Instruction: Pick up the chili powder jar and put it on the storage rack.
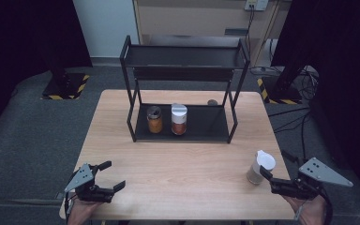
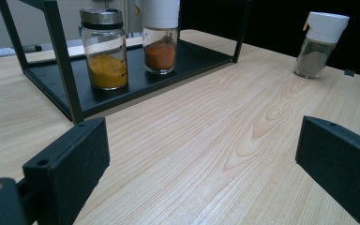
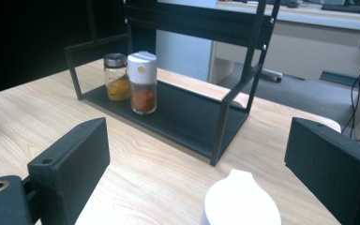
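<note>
While right tool (image 3: 194, 154) frames white lid (image 3: 242, 202), high view shows jar body.

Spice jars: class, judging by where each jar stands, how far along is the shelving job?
Done: the yellow-spice jar and red-spice jar stand on the rack. In hand: the open right gripper is at the grey-spice jar. Left: gripping and shelving it. The left gripper is open.
</note>
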`<state>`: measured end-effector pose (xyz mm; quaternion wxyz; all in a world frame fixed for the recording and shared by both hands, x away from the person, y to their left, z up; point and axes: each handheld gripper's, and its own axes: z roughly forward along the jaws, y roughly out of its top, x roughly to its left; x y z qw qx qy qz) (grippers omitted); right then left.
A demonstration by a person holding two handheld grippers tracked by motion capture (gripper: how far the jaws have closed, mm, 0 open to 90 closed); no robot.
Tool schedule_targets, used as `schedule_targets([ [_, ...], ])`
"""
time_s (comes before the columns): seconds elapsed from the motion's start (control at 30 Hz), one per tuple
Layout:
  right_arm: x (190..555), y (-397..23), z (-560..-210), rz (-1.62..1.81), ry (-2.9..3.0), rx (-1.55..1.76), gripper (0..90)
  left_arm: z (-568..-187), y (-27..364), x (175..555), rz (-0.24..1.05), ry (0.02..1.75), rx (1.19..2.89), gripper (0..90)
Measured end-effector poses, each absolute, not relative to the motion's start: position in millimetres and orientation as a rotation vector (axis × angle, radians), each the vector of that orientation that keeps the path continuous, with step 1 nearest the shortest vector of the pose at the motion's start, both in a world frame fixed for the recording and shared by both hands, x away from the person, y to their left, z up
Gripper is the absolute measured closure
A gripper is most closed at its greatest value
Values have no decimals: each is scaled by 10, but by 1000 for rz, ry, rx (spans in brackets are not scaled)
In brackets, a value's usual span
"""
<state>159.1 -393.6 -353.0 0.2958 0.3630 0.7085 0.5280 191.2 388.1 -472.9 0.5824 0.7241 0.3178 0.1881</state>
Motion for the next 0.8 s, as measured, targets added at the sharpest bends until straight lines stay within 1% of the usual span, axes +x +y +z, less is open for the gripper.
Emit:
schedule_targets([
  [0.4, 1481, -3975, -3715, 1383, 1867, 1018, 68, -4728, 3878, 1915, 439, 740, 1694, 23],
  [0.8, 1429, -3922, -3979, 1352, 1869, 1058, 69, -4730, 3880, 1916, 438, 738, 1693, 23],
])
